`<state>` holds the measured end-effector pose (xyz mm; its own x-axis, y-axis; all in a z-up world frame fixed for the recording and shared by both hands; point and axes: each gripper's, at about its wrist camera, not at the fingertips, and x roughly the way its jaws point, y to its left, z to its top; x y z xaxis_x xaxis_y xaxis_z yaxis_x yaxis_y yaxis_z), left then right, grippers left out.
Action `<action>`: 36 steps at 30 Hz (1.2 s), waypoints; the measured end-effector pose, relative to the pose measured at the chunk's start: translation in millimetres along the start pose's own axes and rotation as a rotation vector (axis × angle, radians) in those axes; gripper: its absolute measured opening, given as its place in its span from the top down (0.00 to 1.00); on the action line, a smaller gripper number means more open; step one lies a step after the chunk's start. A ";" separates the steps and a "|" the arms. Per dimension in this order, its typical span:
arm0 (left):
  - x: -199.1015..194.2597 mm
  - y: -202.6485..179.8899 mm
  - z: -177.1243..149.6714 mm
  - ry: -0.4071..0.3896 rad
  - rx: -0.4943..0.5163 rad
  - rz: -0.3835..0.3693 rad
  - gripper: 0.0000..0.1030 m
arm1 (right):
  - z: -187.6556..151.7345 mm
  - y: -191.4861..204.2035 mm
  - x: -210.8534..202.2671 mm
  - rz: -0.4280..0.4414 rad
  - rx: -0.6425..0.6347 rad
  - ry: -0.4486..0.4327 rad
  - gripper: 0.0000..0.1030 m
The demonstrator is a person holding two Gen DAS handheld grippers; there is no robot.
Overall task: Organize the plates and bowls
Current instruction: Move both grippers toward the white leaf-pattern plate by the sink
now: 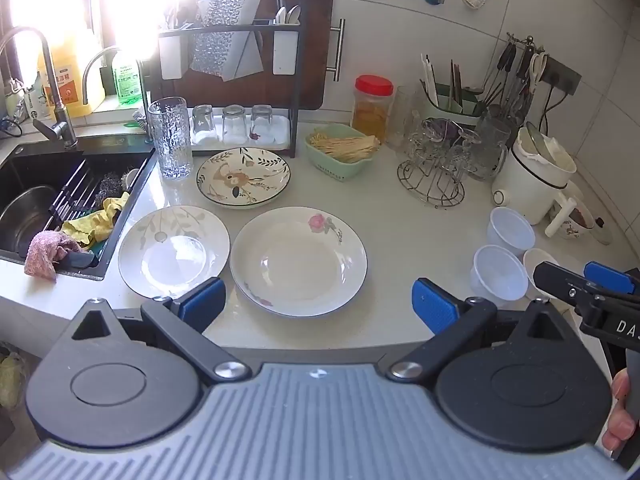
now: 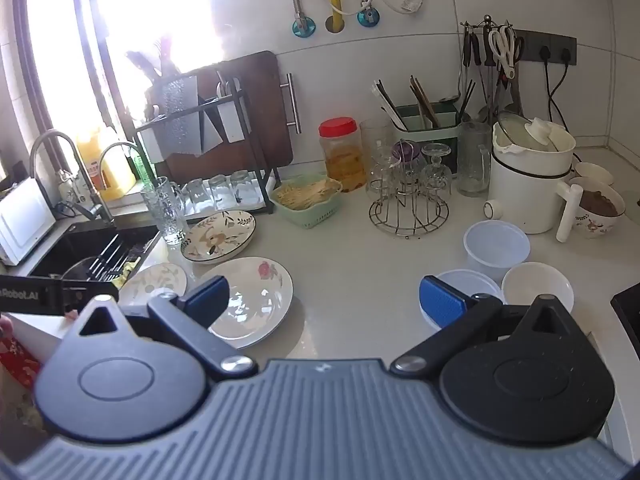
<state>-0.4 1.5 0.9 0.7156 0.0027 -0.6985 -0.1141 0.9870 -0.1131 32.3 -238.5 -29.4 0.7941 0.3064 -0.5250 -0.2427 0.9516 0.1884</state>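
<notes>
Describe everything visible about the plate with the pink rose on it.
The rose plate is a round, deep, glossy white dish, apparently ceramic, with a thin dark rim line, a pink rose near its far edge and a smaller floral sprig at its near edge. It lies flat, upright and empty on the pale counter, beside the leaf-patterned plate. Neither gripper touches it.

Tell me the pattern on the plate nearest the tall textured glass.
The round cream plate bears a brown animal figure among leafy sprigs, with a dark rim. Clearest in the left wrist view.

Two matching handheld grippers: left gripper (image 1: 318,304) and right gripper (image 2: 324,302) each have a ribbed grey body, black round-ended linkage arms with silver screws, and blue textured fingertip pads (image 2: 442,304).
</notes>
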 end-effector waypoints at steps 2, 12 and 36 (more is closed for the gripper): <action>-3.1 -5.6 -2.8 -0.014 0.019 0.011 0.02 | 1.3 -1.3 -1.8 0.003 0.004 -0.001 0.00; -21.1 -20.6 -11.2 -0.033 0.057 0.015 0.02 | -0.6 -5.3 -17.6 -0.011 -0.005 -0.010 0.00; -31.5 -18.5 -19.6 -0.039 0.054 0.015 0.02 | -4.9 -2.5 -16.2 -0.011 -0.016 -0.001 0.00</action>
<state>-34.3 -20.0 11.1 0.7402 0.0228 -0.6720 -0.0887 0.9940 -0.0640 17.3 -245.7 -25.5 0.7972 0.2960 -0.5262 -0.2430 0.9552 0.1692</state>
